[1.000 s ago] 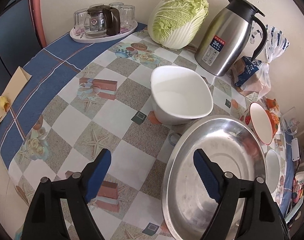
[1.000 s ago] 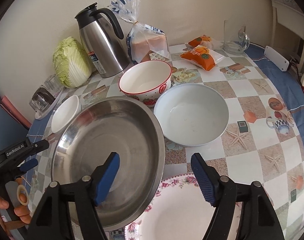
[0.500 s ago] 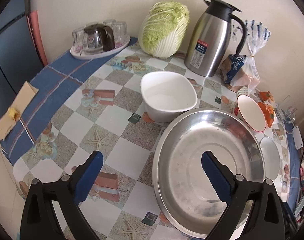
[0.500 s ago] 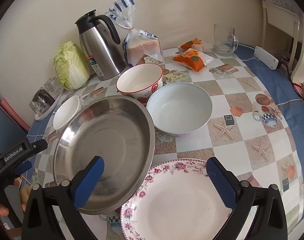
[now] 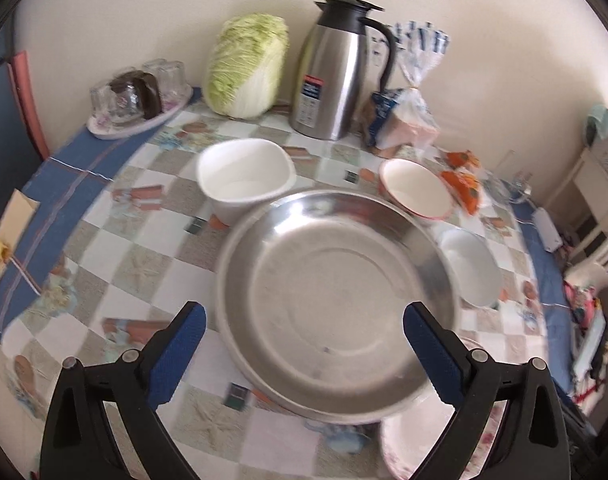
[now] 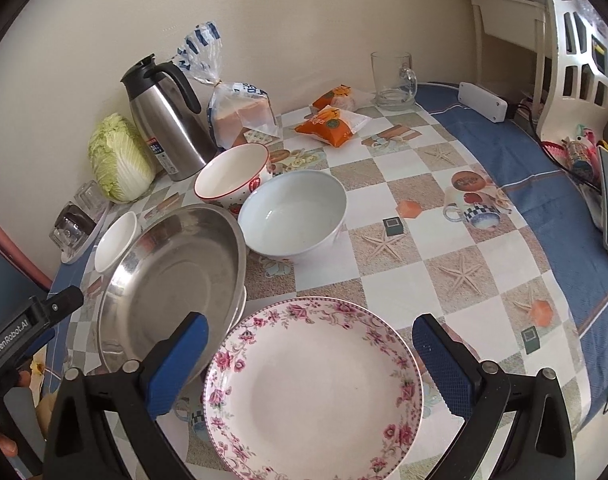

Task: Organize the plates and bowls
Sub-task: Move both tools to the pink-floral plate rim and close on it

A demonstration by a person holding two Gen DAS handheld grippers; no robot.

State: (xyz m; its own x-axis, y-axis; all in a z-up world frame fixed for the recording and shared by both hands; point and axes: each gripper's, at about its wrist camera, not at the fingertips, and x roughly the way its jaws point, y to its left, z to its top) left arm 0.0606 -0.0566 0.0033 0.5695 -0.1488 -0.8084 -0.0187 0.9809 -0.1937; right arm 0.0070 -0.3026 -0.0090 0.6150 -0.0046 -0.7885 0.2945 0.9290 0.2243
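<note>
Little of the sorting looks done. The steel basin [image 5: 336, 304] sits on the checked tablecloth [image 6: 456, 248] with its near edge overlapping the rim of the floral plate [image 6: 312, 384], and no bowl is nested in another; every dish stands on its own.

Both grippers are empty. The left gripper [image 5: 299, 354] hangs above the basin with its jaws spread wide, and the right gripper [image 6: 312, 364] hangs over the floral plate, jaws equally wide; both have just been opening, with nothing pinched between them.

Counted: one steel basin, one floral plate, and four bowls, namely the square white bowl [image 5: 245, 178], the red-rimmed bowl [image 6: 231, 176], the pale round bowl [image 6: 293, 214] and a small white bowl [image 6: 115, 242] behind the basin (partly hidden in the right view). What is left, I judge, is nearly everything: nesting the bowls and stacking the two flat pieces.
</note>
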